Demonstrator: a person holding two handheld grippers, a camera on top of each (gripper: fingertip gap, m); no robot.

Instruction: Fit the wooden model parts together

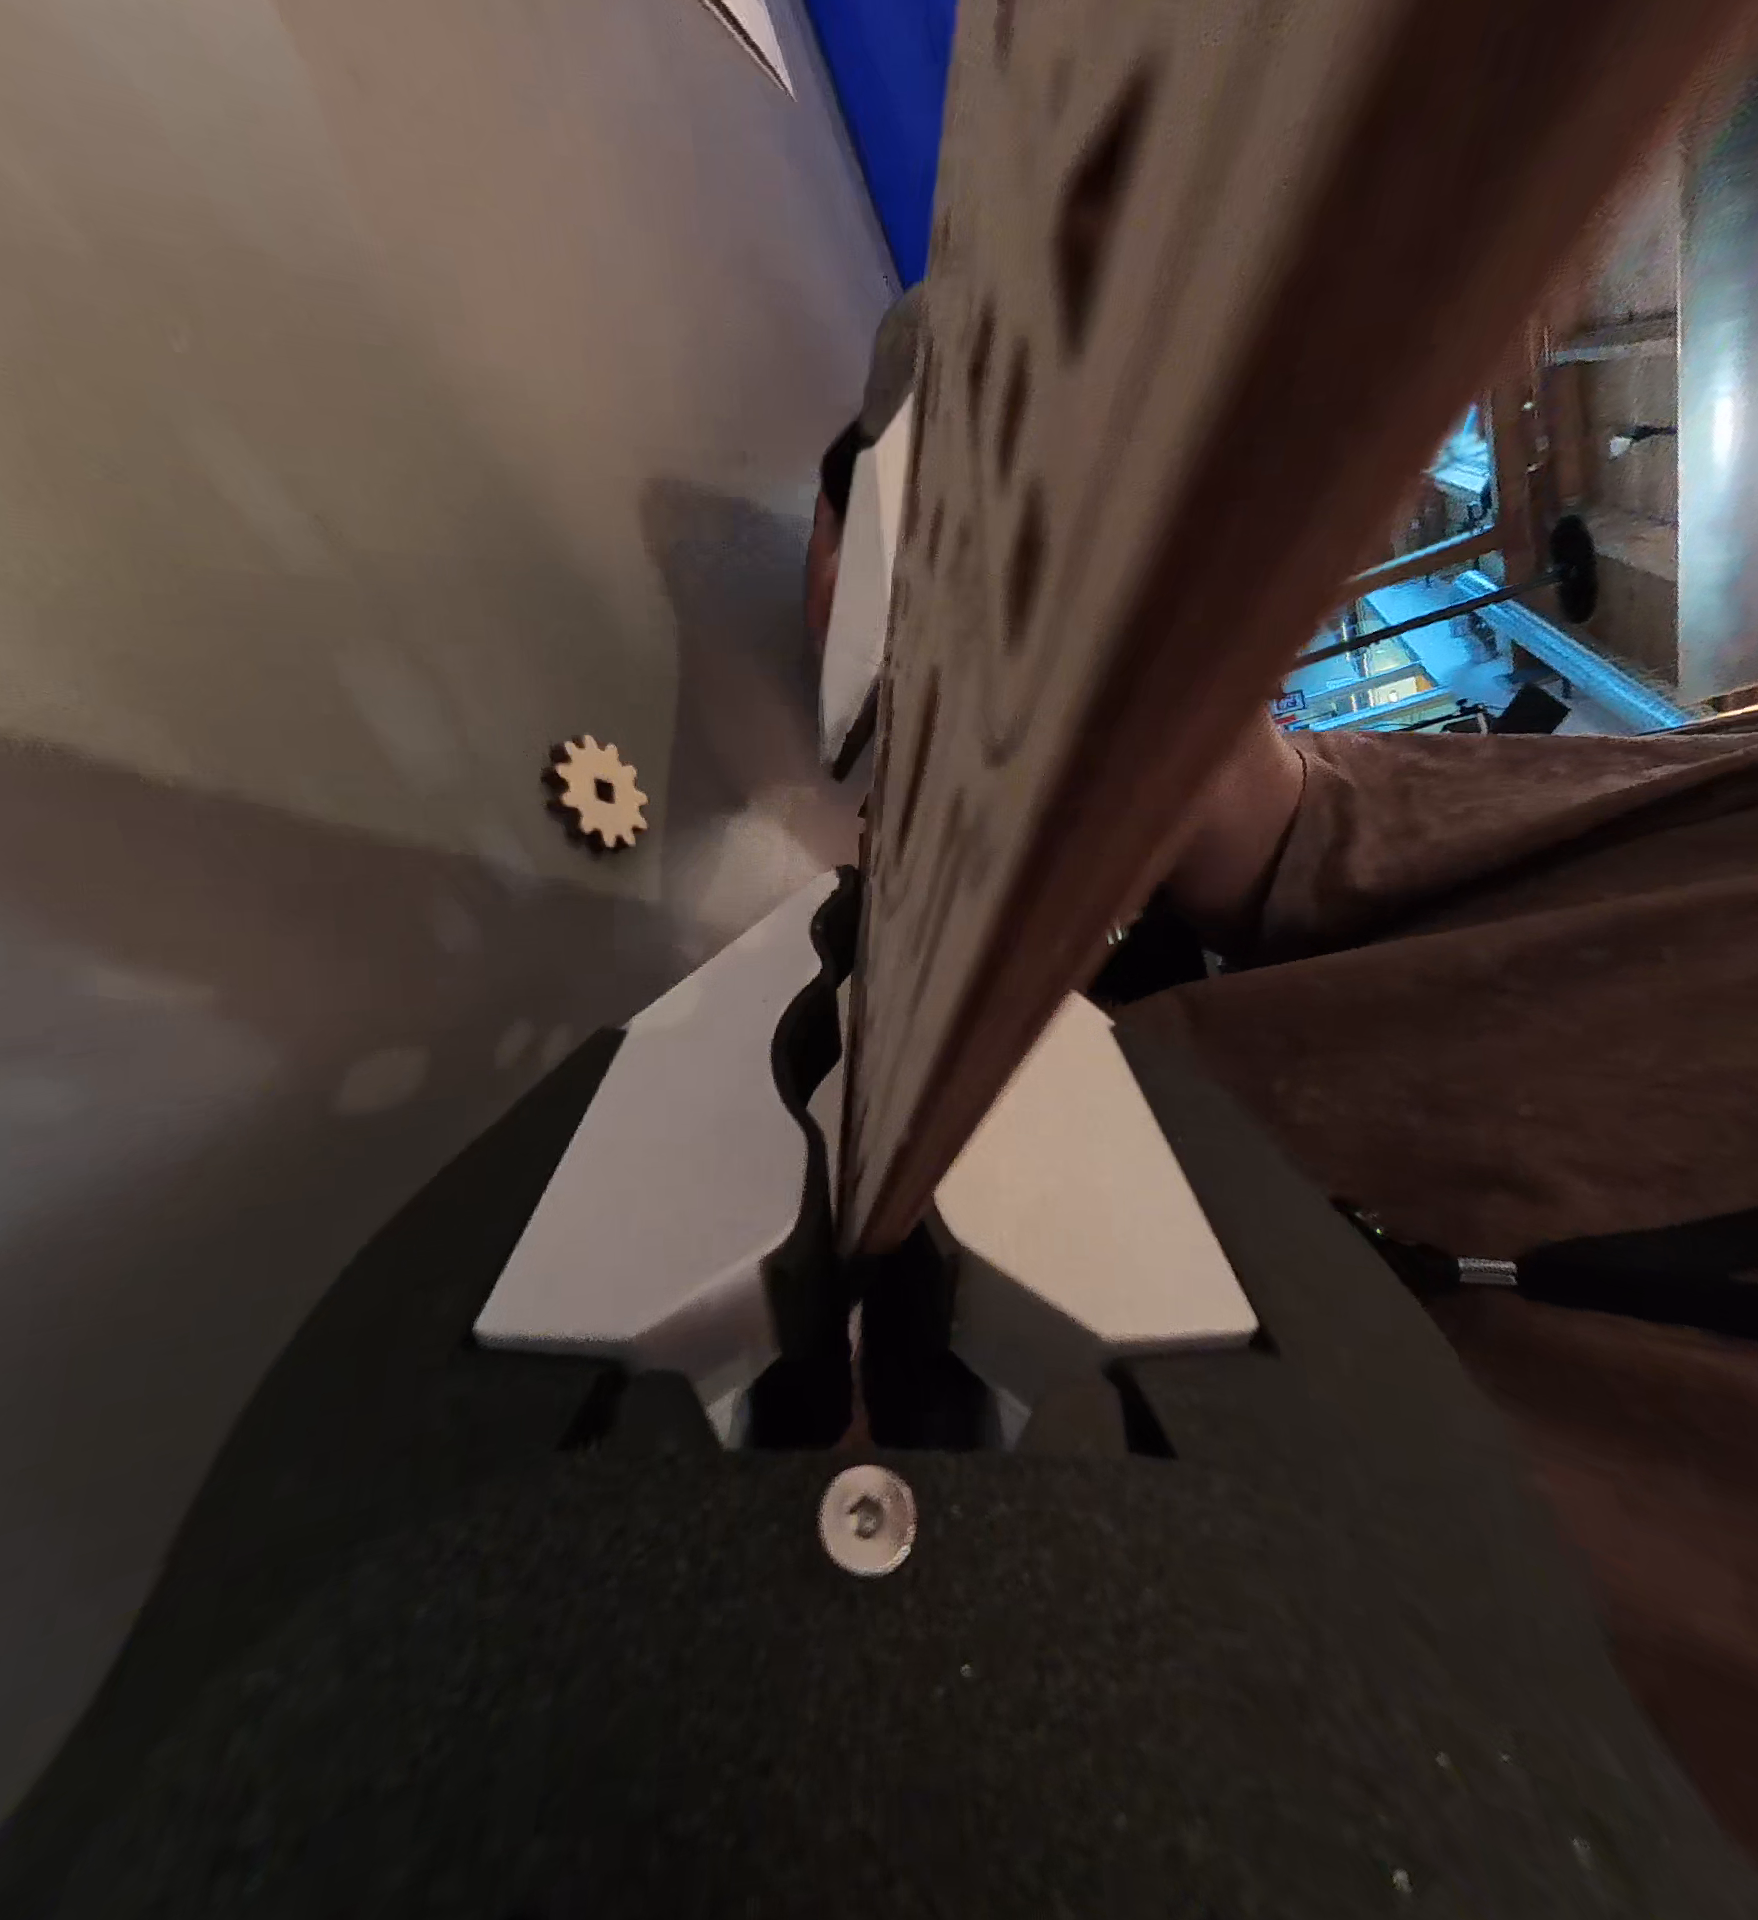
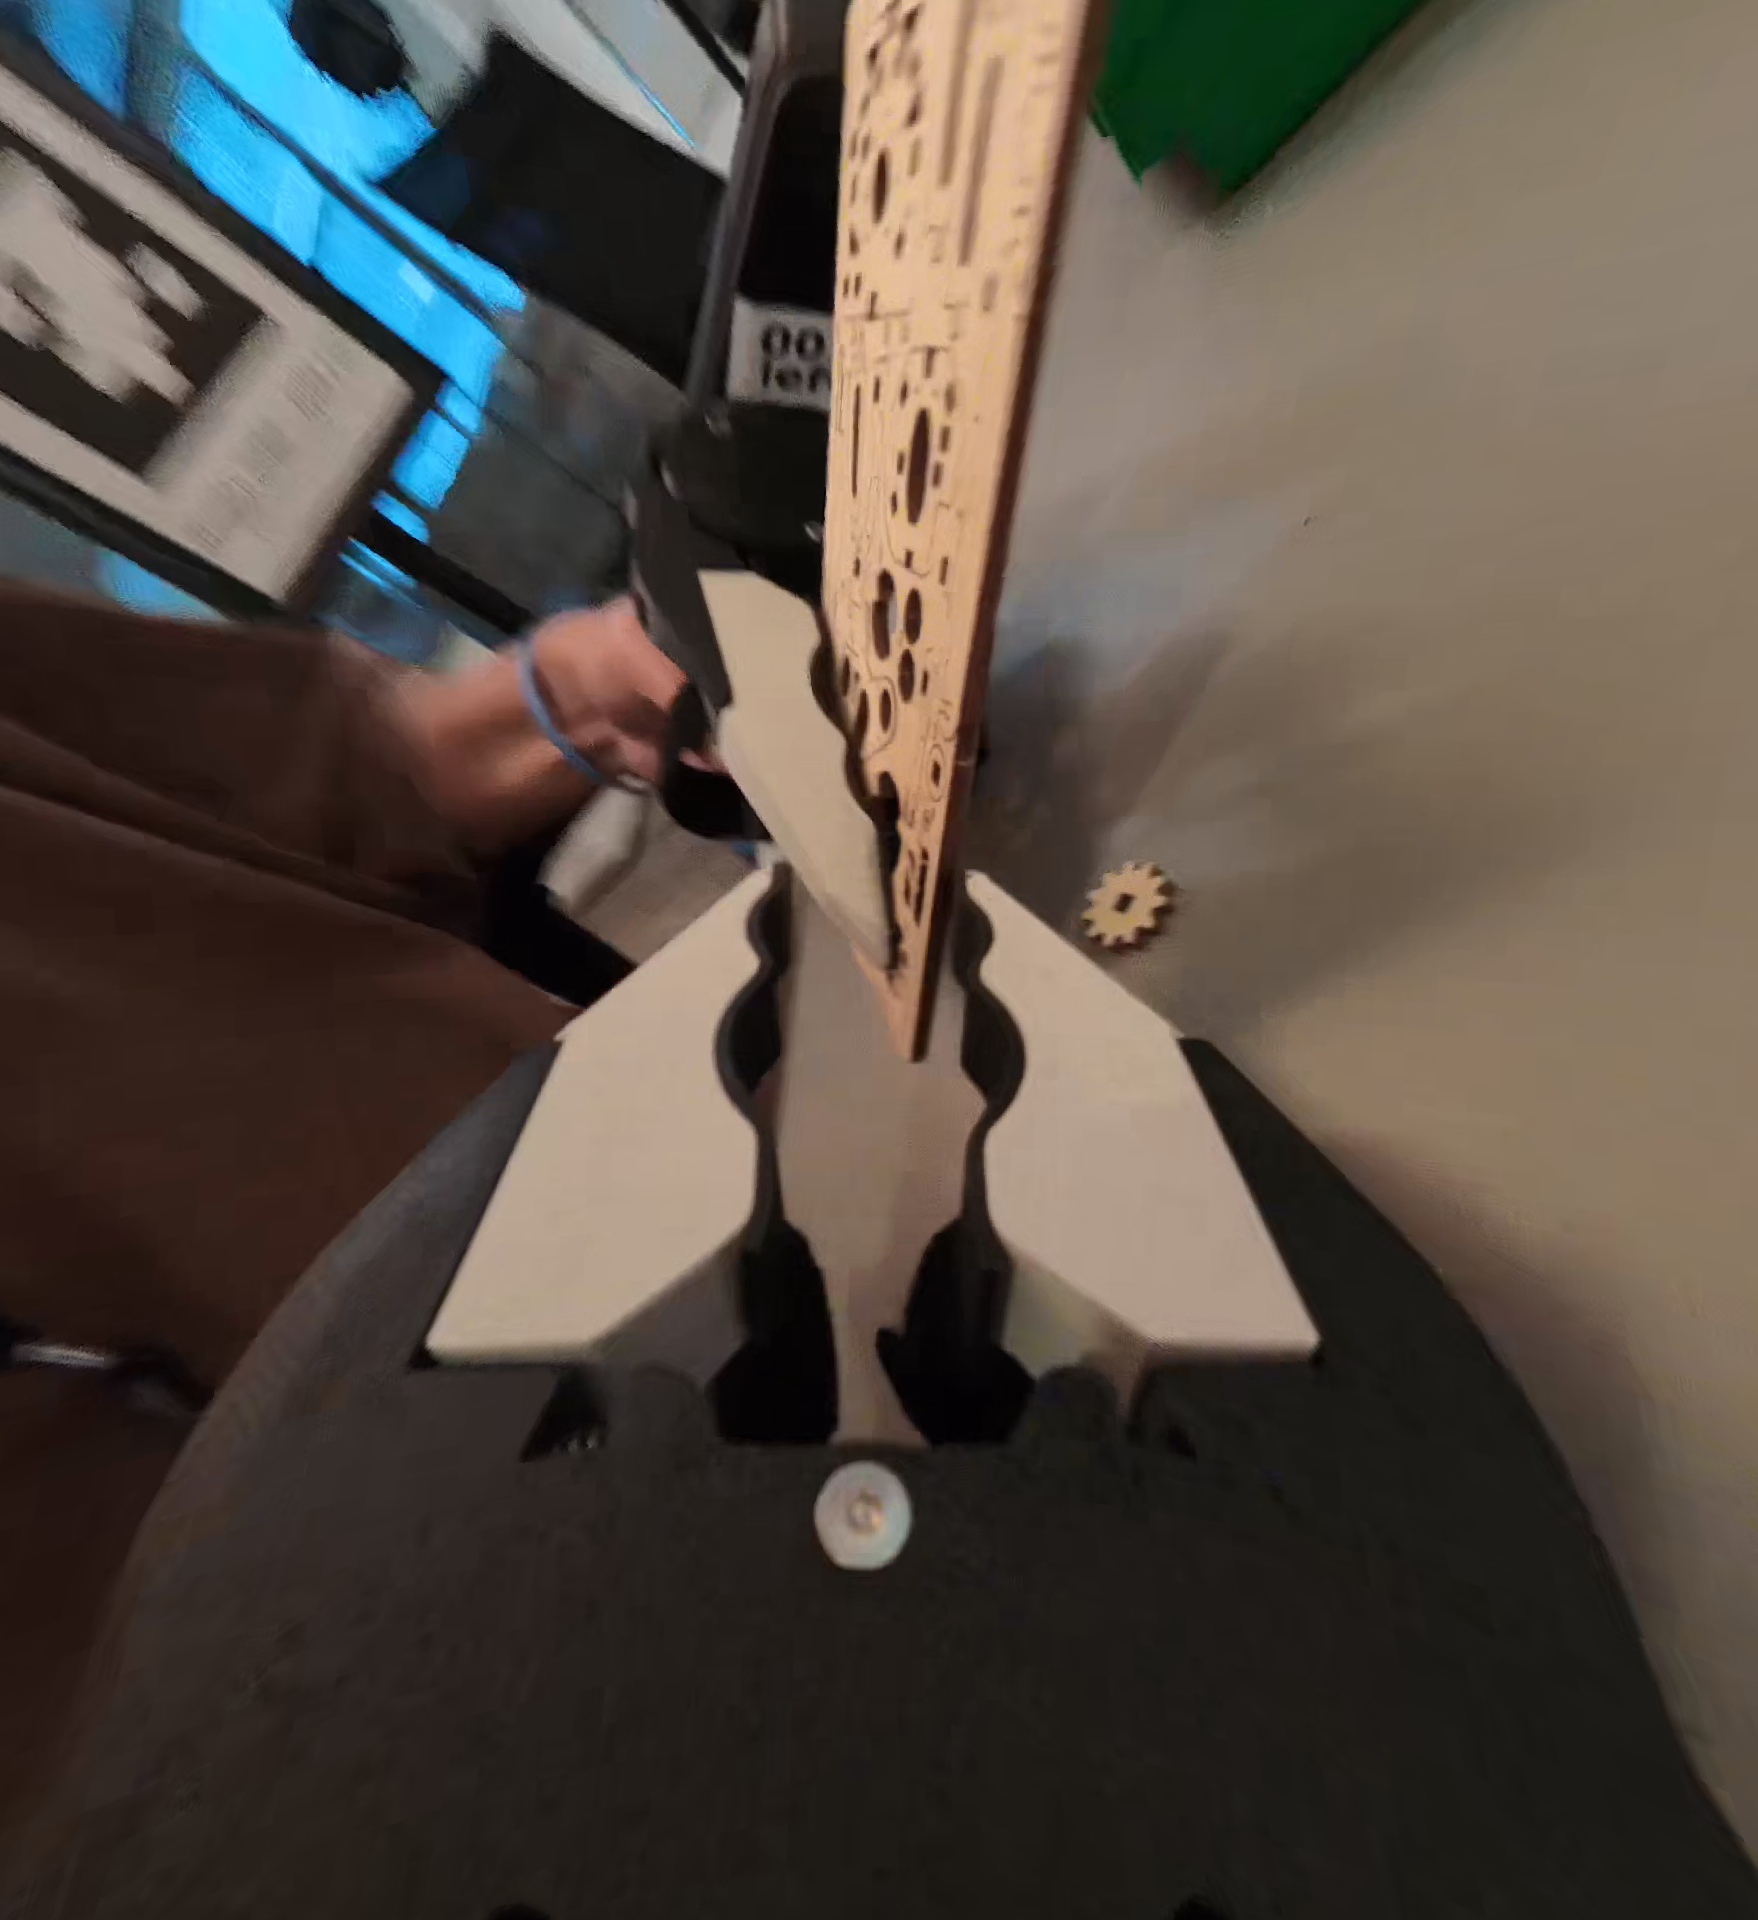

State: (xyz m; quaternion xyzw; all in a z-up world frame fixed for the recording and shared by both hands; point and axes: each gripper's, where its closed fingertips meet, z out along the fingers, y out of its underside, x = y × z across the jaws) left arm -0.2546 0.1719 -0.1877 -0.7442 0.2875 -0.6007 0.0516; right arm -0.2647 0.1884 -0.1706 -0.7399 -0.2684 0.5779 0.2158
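A: Pale plywood, a thin flat laser-cut sheet of wooden model parts [image 2: 942,436], stands on edge above the grey counter [image 2: 1426,623]. The left gripper [image 1: 844,1049] has its fingers [image 1: 688,1143] pinched on the sheet's lower edge, near six o'clock in its own view, with the board running up towards one o'clock.

B: And the right gripper [image 2: 870,997]?

A: Its fingers [image 2: 626,1164] are spread wide and hold nothing. In the right wrist view the sheet's bottom corner hangs at twelve o'clock, just at the mouth of that gap, but neither pad touches it.

B: Any loose pieces?

A: One small pale wooden gear with a square hole [image 1: 596,794] lies flat on the counter, at about nine o'clock from the sheet in the left view and at about two o'clock of the right fingertips in the right one. It sits apart from both tools.

B: So which step is this?

A: I judge it early: parts are being freed from the sheet, and nothing is joined yet. Next, the right fingers likely need to close on one pre-cut piece while the left holds the board steady. Both views are blurred, so which piece I cannot tell. Thin ply may snap if twisted.
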